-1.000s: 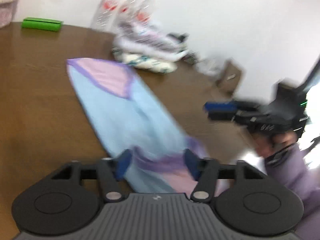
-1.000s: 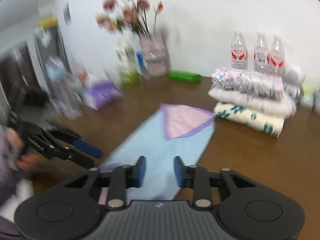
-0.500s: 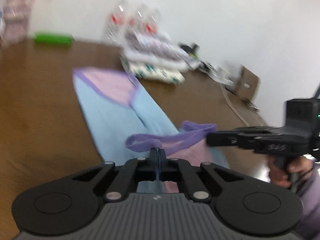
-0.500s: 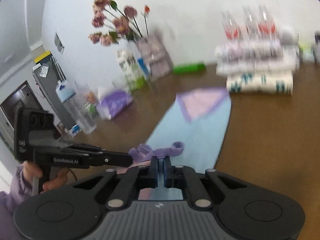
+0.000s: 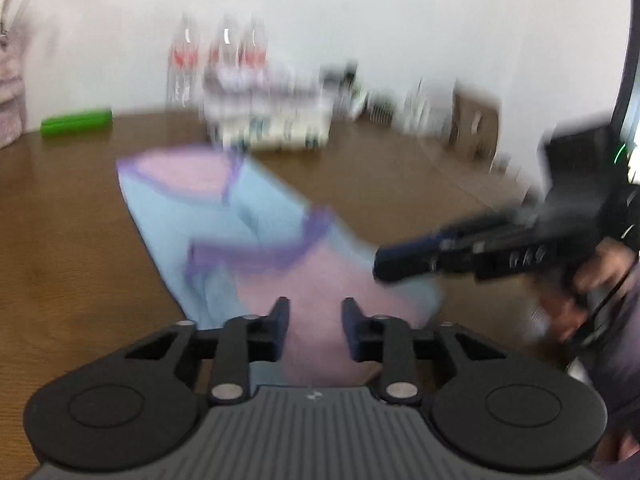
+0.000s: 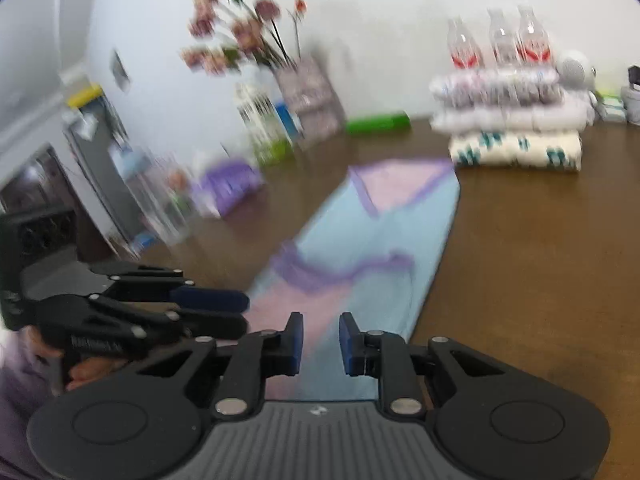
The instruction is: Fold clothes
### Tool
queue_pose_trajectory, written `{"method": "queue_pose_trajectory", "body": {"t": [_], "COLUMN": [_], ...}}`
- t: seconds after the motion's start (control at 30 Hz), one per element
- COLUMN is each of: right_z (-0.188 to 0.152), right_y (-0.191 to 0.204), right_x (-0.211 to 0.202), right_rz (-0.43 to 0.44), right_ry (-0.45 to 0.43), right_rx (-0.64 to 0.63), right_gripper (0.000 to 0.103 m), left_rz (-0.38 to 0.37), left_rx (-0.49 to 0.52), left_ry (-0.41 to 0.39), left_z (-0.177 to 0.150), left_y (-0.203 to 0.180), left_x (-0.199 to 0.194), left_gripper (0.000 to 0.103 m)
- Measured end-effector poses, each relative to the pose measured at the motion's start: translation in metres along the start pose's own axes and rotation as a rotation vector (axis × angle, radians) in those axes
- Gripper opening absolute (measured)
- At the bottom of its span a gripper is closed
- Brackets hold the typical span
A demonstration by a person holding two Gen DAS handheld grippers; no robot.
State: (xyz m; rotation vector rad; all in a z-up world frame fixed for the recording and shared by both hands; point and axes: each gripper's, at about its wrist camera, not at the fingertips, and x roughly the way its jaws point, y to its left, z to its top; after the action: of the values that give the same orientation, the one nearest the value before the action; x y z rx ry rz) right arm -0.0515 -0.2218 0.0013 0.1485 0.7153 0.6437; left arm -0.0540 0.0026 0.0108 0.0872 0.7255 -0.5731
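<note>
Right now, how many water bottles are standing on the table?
3, in a row against the wall behind the stack of folded clothes: left bottle, middle bottle, right bottle. Their lower halves are hidden.

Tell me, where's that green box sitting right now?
The green box lies at the table's far edge by the wall, between the flower vase and the stack of folded clothes.

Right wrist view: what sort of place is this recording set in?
Probably a lived-in home room. A brown wooden table holds a vase of flowers, a stack of folded laundry and water bottles, with the light blue garment spread out.
</note>
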Motion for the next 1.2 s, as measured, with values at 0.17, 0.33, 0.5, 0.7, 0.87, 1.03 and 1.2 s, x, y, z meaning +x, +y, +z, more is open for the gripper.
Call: {"method": "queue_pose_trajectory", "body": {"t": [0.17, 0.33, 0.5, 0.7, 0.87, 1.03, 1.2], "right_z": [-0.017, -0.02, -0.025, -0.032, -0.043, -0.041, -0.046], "right_y": [-0.022, -0.008, -0.006, 0.002, 0.013, 0.025, 0.033], "right_x": [-0.04, -0.025, -0.003, -0.051, -0.064, -0.037, -0.02], "right_rz": [-0.021, 0.039, -0.016, -0.131, -0.001, 0.04, 0.042], "right_ry": [-0.153, -0.077, 0.003, -0.104, -0.127, -0.02, 0.017], "right_rx": [0.089, 0.061, 0.115, 0.061, -0.069, -0.193, -0.26], "right_gripper": [0.047, 0.032, 0.0, 0.013, 0.036, 0.037, 0.03], "left_rz": [0.101, 0.108, 0.109, 0.056, -0.051, -0.06, -0.058], "left_rx": [-0.007, -0.021, -0.04, -0.104, -0.016, 0.07, 0.049], "left_ry": [-0.054, -0.069, -0.053, -0.123, -0.105, -0.07, -0.046], "left_z": [-0.017, -0.021, -0.016, -0.019, -0.035, -0.046, -0.05], "left_y": [-0.004, -0.006, -0.001, 0.022, 0.023, 0.011, 0.023], "left_x": [-0.006, -0.011, -0.006, -0.045, -0.065, -0.059, -0.054], "left_gripper": [0.022, 0.023, 0.023, 0.049, 0.058, 0.056, 0.033]}}
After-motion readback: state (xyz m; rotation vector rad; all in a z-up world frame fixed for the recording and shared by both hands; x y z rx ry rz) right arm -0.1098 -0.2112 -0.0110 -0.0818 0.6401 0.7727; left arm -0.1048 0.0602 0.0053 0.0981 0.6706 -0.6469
